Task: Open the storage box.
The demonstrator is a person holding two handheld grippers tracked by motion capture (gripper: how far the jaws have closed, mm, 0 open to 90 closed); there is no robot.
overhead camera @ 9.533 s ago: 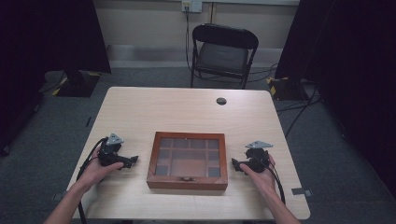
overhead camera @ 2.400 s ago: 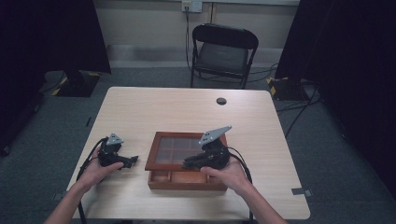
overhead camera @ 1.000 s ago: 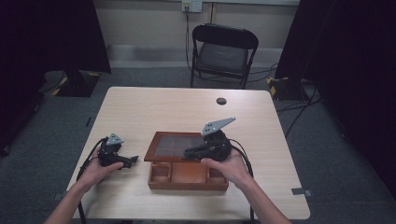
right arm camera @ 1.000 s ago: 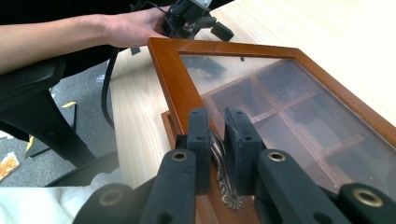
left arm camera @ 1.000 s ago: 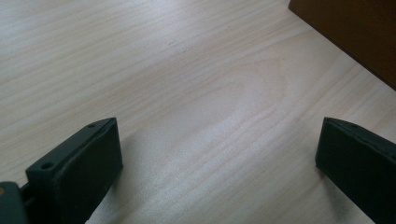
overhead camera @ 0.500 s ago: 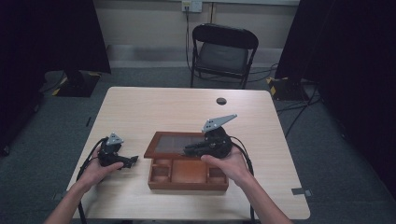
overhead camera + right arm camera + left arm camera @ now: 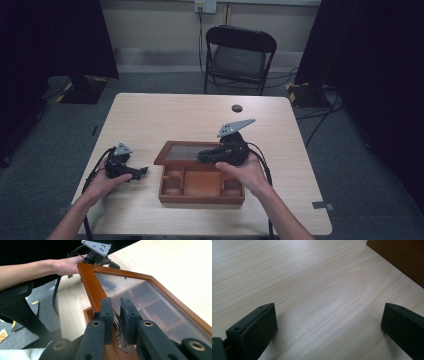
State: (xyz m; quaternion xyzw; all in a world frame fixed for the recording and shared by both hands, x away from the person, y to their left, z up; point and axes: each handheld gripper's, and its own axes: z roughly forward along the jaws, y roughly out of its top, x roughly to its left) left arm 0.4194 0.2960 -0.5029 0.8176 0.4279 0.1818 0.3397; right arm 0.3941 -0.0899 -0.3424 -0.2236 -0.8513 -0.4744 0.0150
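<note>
so the right tool has its jaws pinched tight on the little brass latch at the front edge of the glass lid, and that lid is tilted up off the wooden box, hinged along the box's far side. You can see the divided compartments through the glass in the right gripper view, and open ones in the front half of the box from above. The box sits on the bench near the person's edge, roughly centred. The left tool rests on the bench just left of the box, not touching it, jaws spread wide with nothing but bare wood between them. Beyond the box there's a small dark round thing near the bench's far edge, and a black folding chair behind that
</note>
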